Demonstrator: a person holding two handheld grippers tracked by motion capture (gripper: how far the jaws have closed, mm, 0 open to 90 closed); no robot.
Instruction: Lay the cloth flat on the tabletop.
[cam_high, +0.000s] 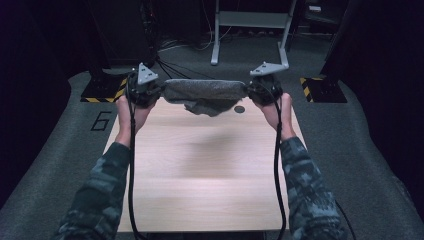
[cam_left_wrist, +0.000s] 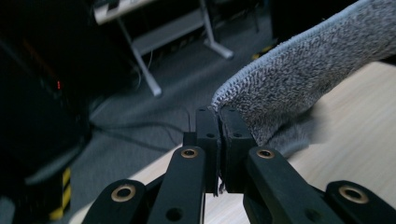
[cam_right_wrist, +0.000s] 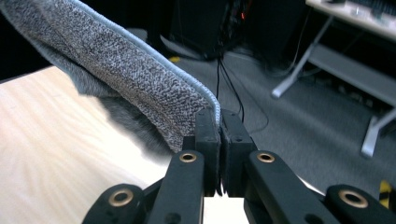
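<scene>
A grey knitted cloth (cam_high: 205, 92) with a pale hemmed edge hangs stretched between both grippers above the far edge of the wooden table (cam_high: 200, 180). My left gripper (cam_high: 147, 90) is shut on the cloth's left corner; in the left gripper view the jaws (cam_left_wrist: 218, 122) pinch the hem and the cloth (cam_left_wrist: 299, 70) runs off to the upper right. My right gripper (cam_high: 265, 89) is shut on the right corner; in the right gripper view the jaws (cam_right_wrist: 219, 122) clamp the hem and the cloth (cam_right_wrist: 116, 70) runs off to the upper left. The cloth's middle sags in a loose fold.
A small dark round hole (cam_high: 239, 109) sits in the tabletop near the far right. Beyond the table lie grey carpet, a white desk frame (cam_high: 250, 25), cables, and yellow-black hazard strips (cam_high: 107, 92) on dark bases at both sides.
</scene>
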